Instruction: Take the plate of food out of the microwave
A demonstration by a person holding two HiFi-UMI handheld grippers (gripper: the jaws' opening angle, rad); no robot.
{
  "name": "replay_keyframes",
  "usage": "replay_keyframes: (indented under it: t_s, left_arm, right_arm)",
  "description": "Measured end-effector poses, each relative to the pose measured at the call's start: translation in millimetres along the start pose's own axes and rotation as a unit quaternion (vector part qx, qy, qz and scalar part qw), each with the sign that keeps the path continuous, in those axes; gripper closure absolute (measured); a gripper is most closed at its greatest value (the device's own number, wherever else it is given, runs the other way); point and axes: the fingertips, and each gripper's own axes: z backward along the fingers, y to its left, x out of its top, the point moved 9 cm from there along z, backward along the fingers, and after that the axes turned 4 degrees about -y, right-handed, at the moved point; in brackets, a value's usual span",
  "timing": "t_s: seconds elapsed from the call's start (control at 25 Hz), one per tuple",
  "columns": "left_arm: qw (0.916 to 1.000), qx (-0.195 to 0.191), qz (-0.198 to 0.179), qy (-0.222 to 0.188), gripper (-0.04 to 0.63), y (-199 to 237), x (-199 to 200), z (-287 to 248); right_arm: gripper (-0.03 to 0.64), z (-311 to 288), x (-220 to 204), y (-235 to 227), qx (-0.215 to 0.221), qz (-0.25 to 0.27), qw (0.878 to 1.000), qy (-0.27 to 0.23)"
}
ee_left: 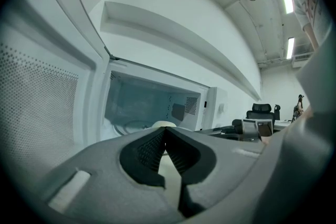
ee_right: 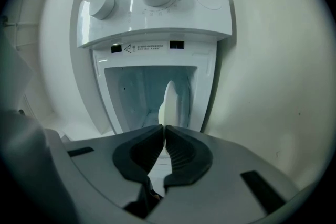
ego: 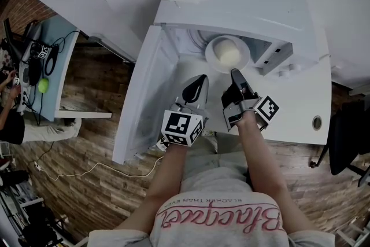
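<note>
Right claw [ee_right: 164, 127]: pressed together on the near rim of the plate [ee_right: 170, 102], which shows edge-on between the tips.
Left claw [ee_left: 165, 129]: pads pressed together, nothing between them; held just outside the opening, beside the right claw.
Plate: inside the microwave [ego: 243, 3], on its floor, carrying a pale mound of food [ego: 228, 55].
Door [ego: 144, 95]: swung wide open to the left.
Microwave stands on a white table [ego: 300, 101].

A white counter [ego: 300, 104] carries an open-doored microwave [ego: 243, 3] along its back edge, with a round fitting [ego: 317, 122] near its front right corner.
</note>
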Motion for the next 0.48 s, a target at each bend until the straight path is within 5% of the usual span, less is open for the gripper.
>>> replay_keyframes:
  t_s: [0.48]
  left_arm:
    - [0.9999, 0.009, -0.008, -0.012, 0.589, -9, 8, 4]
  right_arm:
    - [0.595, 6, 2, 12, 0.023, -0.001, 1.0, 0.015]
